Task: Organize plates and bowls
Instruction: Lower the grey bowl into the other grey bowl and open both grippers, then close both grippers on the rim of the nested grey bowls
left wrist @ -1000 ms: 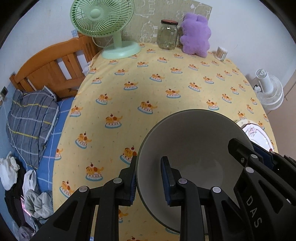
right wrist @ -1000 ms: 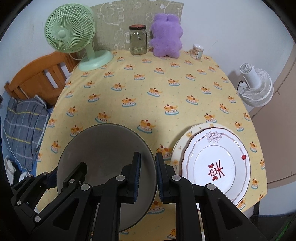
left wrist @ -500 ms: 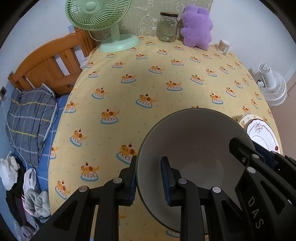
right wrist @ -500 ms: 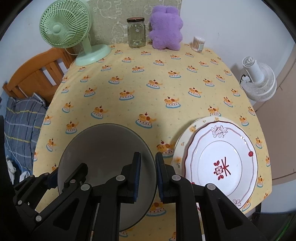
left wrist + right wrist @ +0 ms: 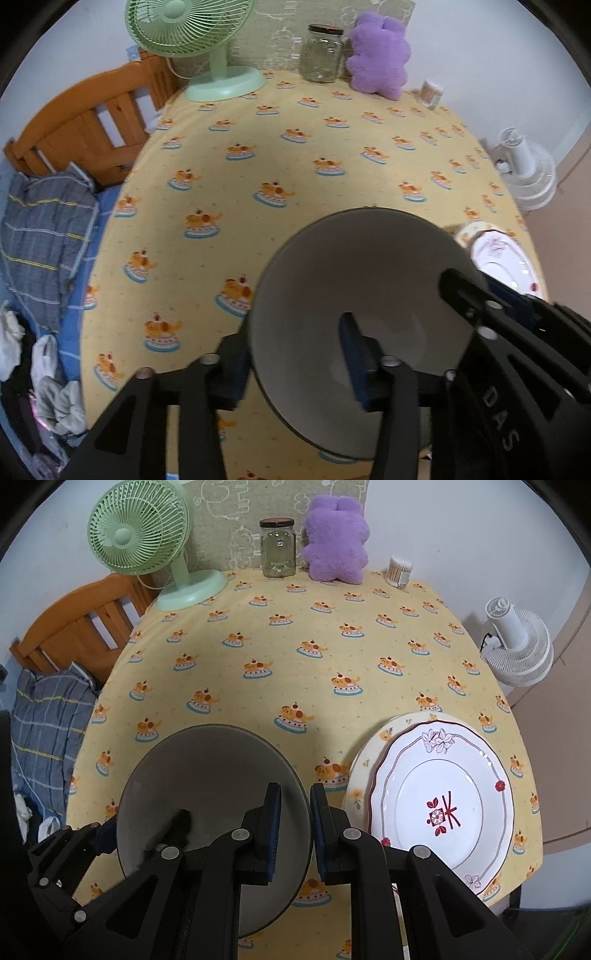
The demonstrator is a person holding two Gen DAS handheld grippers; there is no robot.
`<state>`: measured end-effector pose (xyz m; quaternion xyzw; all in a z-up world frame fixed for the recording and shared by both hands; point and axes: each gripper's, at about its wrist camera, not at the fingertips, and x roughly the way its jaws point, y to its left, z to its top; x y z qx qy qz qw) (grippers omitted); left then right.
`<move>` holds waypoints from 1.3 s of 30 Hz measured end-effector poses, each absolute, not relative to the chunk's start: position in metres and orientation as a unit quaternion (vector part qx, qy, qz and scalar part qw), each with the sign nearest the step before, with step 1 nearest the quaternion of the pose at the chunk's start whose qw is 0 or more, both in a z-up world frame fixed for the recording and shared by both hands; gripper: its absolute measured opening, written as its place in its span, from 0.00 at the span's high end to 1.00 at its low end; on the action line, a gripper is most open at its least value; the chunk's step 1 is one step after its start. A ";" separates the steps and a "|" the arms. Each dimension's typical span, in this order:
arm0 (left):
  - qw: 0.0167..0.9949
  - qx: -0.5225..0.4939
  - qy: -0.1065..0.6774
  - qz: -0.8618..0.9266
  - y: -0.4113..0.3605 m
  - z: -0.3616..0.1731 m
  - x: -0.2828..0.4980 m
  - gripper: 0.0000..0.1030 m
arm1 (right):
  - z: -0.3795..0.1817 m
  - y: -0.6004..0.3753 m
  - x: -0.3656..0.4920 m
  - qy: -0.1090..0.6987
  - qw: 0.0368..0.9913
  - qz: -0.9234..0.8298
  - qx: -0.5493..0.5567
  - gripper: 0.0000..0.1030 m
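Left wrist view had the left gripper (image 5: 295,358) straddling the near rim of the grey bowl (image 5: 369,277), jaws opening, pads off the rim. Right gripper (image 5: 295,827) was clamped tight on the bowl's right rim. Bowl sat on the yellow tablecloth (image 5: 295,646), just left of the stacked plates (image 5: 443,805) near the table's right edge

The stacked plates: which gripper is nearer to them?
Right. The right gripper straddles the grey bowl's rim on the side next to the stacked plates; the left gripper, jaws opening, straddles the bowl's far rim.
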<state>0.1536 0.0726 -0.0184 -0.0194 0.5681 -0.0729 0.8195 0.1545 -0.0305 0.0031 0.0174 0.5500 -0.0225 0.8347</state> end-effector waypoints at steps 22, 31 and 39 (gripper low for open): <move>0.809 -0.035 0.585 -0.042 0.075 -0.019 0.155 0.15 | -0.012 -0.073 0.157 0.570 0.814 0.020 0.112 0.29; 0.791 -0.034 0.610 0.023 0.074 -0.029 0.159 0.15 | -0.036 -0.072 0.178 0.605 0.783 0.069 0.123 0.30; 0.777 -0.022 0.627 0.048 0.071 -0.039 0.158 0.16 | -0.052 -0.058 0.186 0.630 0.759 0.112 0.116 0.57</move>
